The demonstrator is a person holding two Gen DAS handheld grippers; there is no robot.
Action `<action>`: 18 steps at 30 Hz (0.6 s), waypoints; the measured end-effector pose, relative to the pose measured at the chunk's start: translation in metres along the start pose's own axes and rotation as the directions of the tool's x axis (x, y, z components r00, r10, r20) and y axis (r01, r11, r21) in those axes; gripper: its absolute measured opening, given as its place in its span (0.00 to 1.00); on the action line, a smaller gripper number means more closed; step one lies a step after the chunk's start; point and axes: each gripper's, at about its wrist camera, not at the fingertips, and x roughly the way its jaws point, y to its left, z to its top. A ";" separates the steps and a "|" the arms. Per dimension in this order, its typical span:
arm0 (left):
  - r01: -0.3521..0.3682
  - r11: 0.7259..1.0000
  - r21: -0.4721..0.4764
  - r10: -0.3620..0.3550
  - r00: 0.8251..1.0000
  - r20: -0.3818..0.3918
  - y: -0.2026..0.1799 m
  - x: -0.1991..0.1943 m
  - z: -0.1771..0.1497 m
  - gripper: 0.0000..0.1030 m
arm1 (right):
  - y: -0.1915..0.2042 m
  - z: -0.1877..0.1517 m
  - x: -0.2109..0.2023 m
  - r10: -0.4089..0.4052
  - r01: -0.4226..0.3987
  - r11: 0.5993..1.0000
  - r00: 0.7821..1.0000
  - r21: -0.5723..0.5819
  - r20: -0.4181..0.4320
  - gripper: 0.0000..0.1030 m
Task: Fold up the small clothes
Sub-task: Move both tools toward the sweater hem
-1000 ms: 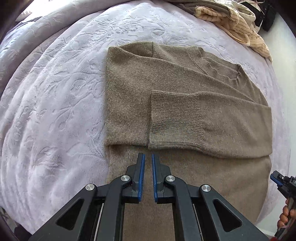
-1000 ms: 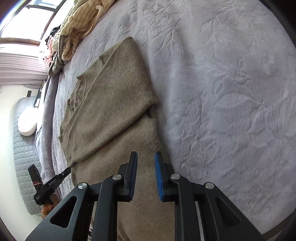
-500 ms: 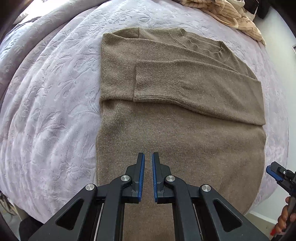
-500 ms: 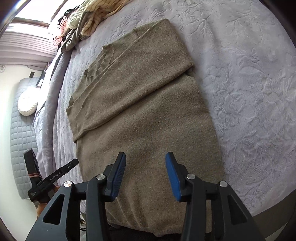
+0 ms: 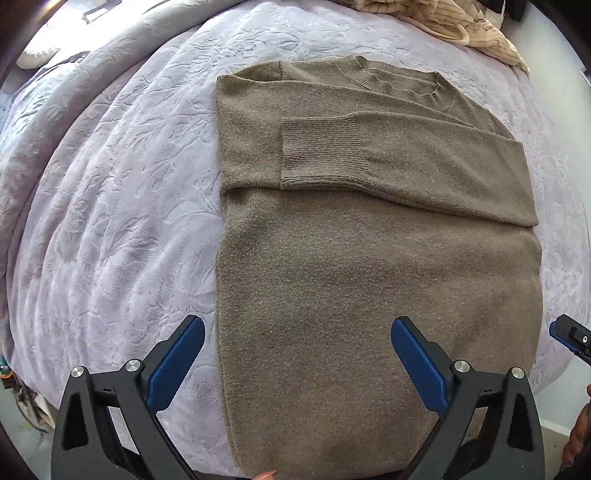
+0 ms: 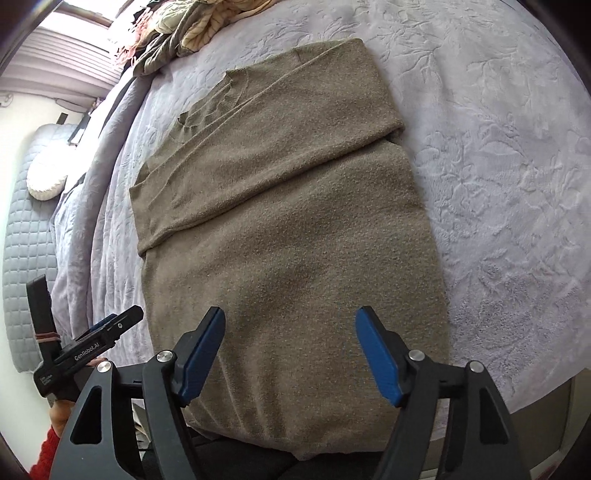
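Wide bare lavender bedspread point(image 5: 110, 221) lies left of the olive sweater point(image 5: 369, 277), which rests flat mid-bed, sleeves folded across its chest, hem at the near edge. The left gripper point(image 5: 297, 350) and right gripper point(image 6: 290, 345) have just been opening; both hang released above the hem, nothing between them. Heaped clothes point(image 5: 461, 26) crowd the far right corner.

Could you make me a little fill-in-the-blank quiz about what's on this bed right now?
1. The brown sweater lies flat on a pale ____ bedspread.
2. Its sleeves are folded across the ____.
3. The left gripper and the right gripper hold ____.
4. A heap of other clothes sits beyond the sweater's ____.

Missing words: purple; chest; nothing; collar
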 end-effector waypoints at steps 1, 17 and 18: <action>-0.006 1.000 0.003 0.006 1.000 -0.008 -0.002 0.003 0.001 0.98 | -0.001 0.000 0.001 0.000 0.000 1.000 1.000 0.000 -0.002 0.74; -0.082 0.997 -0.011 0.081 0.993 -0.087 -0.048 0.007 -0.028 0.98 | -0.040 0.017 0.017 0.068 -0.072 0.997 0.991 -0.032 -0.116 0.74; -0.087 0.996 -0.025 0.084 0.993 -0.086 -0.052 0.006 -0.032 0.98 | -0.043 0.019 0.018 0.065 -0.072 0.996 0.989 -0.048 -0.129 0.74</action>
